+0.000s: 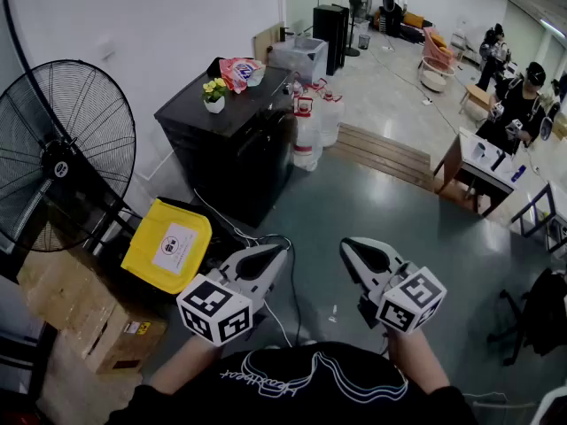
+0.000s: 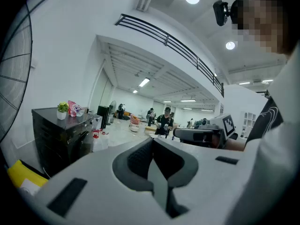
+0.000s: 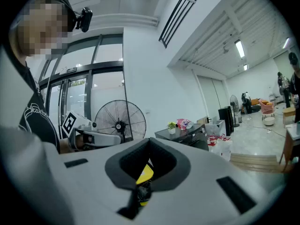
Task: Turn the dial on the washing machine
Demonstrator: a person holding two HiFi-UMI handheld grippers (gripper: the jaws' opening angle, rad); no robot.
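Note:
The black washing machine (image 1: 235,140) stands against the white wall, well ahead of both grippers; it also shows in the left gripper view (image 2: 61,135) and the right gripper view (image 3: 187,134). I cannot make out its dial at this distance. My left gripper (image 1: 266,257) (image 2: 152,142) is held low near my body, pointing forward, jaws together with nothing between them. My right gripper (image 1: 359,251) (image 3: 150,142) hangs beside it, likewise shut and empty. Neither touches the machine.
A potted plant (image 1: 213,96) and a colourful bag (image 1: 239,71) sit on the machine. White jugs (image 1: 310,127) stand to its right. At left are a big floor fan (image 1: 62,162), a yellow seat (image 1: 168,244) and cardboard boxes (image 1: 89,312). A cable (image 1: 266,237) crosses the floor. People work at a desk (image 1: 487,162).

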